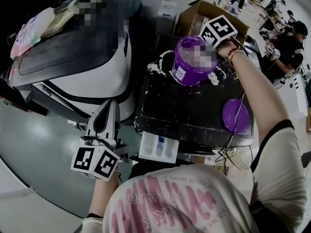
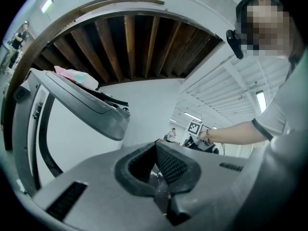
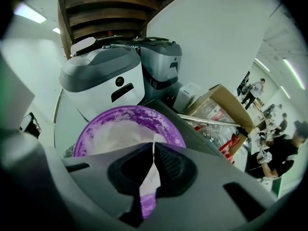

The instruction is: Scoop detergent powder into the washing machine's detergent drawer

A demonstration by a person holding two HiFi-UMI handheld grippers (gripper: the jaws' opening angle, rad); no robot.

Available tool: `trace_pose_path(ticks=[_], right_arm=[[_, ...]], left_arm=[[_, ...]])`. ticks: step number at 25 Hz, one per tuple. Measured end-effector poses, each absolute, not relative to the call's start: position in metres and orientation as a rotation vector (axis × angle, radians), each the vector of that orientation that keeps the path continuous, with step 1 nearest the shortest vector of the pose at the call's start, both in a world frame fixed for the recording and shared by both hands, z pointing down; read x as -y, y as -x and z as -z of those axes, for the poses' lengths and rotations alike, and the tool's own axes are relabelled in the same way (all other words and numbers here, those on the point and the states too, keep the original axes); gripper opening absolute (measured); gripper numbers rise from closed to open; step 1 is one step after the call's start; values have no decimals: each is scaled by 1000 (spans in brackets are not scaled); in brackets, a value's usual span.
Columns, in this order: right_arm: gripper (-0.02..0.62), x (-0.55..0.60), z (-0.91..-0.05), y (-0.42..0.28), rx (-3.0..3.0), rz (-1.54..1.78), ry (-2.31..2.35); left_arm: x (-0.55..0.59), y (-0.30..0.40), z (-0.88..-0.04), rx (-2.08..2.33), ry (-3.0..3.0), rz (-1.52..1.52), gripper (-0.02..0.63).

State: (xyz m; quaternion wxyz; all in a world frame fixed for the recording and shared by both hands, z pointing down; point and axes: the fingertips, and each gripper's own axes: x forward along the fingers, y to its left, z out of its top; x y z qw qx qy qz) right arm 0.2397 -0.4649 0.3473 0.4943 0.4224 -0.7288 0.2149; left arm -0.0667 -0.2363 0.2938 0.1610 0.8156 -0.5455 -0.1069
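While pinching white scoop handle (image 3: 149,179) in closed right gripper (image 3: 154,153), dig deep into purple tub (image 3: 163,124), lift level; leave closed left gripper (image 2: 157,153) empty

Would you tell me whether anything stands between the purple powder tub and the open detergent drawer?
Nothing visible does. The tub stands on the black machine top, and the drawer sticks out below its front edge; only bare top lies between. The purple lid lies off to the right.
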Motion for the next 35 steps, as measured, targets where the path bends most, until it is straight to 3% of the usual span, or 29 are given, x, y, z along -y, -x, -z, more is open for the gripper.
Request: trace_pose_path(ticks=[35], right_arm=[[3,442,-362,-197,1791,-587,-831]], left_arm=[[232,74,-294,1580,-2325,306,2]])
